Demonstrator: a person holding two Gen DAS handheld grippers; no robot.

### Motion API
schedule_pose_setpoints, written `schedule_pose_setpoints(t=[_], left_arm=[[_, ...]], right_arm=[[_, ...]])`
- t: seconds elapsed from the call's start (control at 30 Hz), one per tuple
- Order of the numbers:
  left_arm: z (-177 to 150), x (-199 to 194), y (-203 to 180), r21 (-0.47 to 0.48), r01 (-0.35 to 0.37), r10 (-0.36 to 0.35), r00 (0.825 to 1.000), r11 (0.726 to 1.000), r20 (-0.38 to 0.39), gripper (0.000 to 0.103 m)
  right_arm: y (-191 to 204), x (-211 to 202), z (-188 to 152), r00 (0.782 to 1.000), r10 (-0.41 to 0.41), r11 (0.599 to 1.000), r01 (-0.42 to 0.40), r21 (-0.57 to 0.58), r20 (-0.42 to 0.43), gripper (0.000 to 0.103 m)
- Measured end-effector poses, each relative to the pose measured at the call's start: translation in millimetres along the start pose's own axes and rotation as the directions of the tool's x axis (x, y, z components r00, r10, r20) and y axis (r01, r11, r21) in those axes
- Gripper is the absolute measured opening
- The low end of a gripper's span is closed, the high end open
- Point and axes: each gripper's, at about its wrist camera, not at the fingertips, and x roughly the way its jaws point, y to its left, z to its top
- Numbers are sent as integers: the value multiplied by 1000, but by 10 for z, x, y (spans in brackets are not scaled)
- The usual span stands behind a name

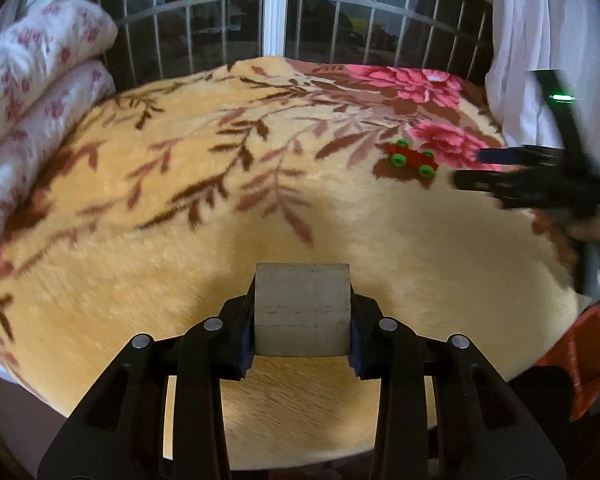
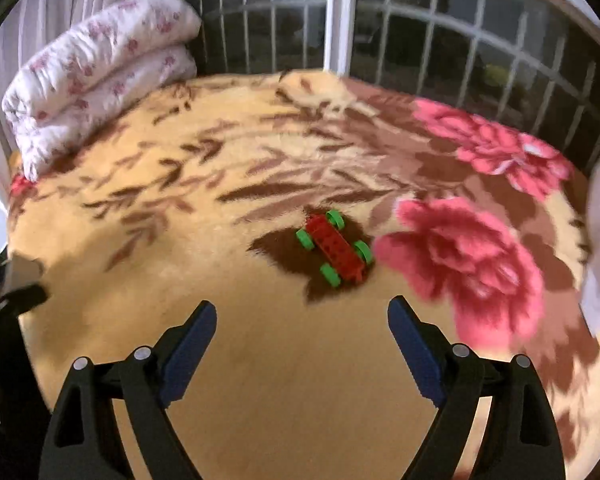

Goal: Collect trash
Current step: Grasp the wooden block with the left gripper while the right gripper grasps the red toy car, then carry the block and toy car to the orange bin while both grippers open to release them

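Note:
My left gripper is shut on a pale wooden block and holds it above the front part of the bed. A small red toy car with green wheels lies on the floral blanket; it also shows in the left wrist view at the right. My right gripper is open and empty, a short way in front of the toy car, its jaws wide apart. The right gripper shows blurred in the left wrist view, just right of the car.
A folded white quilt with pink flowers lies at the bed's far left corner. A barred window runs behind the bed. A white curtain hangs at the right. An orange bag sits by the bed's right front edge.

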Motion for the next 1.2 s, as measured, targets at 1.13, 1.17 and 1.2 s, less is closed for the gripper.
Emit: schedule_pose_setpoints(t=[1.13, 1.17, 1.2], left_arm=[[-681, -668, -269, 109, 73, -76, 997, 991, 20, 34], [-786, -698, -272, 124, 68, -69, 998, 990, 3, 34], [-854, -711, -270, 131, 62, -62, 998, 989, -6, 34]], right_arm=[[947, -1471, -1380, 976, 57, 960, -112, 257, 211, 36], [1056, -1508, -1556, 977, 60, 959, -114, 261, 203, 36], [1128, -1514, -1683, 979, 63, 957, -114, 267, 193, 36]])
